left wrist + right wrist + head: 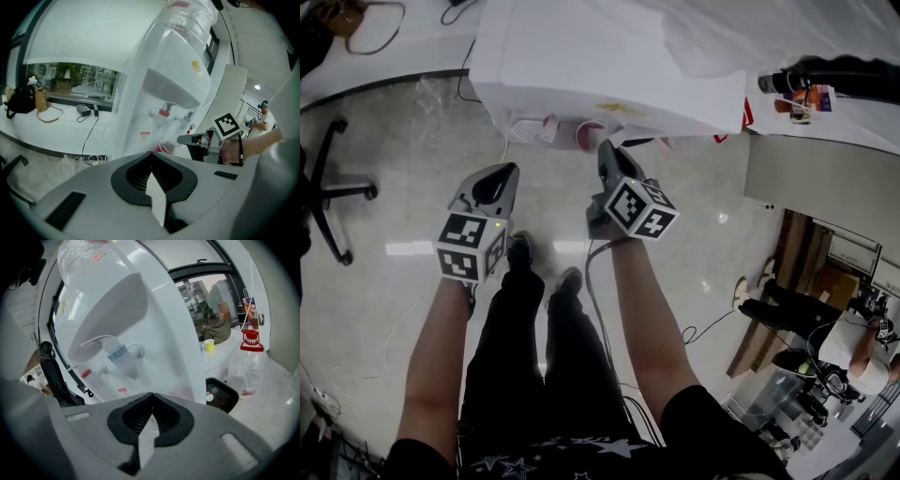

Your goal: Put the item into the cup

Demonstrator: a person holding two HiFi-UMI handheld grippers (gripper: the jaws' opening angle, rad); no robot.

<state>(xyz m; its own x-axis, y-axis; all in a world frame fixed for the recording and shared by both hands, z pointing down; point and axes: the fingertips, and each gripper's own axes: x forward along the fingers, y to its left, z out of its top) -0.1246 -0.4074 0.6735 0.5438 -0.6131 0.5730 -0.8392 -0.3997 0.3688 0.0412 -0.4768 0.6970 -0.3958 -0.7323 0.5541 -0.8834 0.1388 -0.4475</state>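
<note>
A pink cup stands in the recess of a white water dispenser, under its taps. The left gripper view shows the same cup below the red tap. My left gripper is shut and empty, held left of the cup and short of the dispenser. My right gripper is also shut with nothing in it, and its tip is just right of the cup. From the left gripper view, the right gripper points at the cup. I see no loose item in either view.
An office chair stands on the floor at the left. Cables trail beside the dispenser. In the right gripper view a black tray, a clear bottle with a red cap and a yellow cup sit right of the dispenser.
</note>
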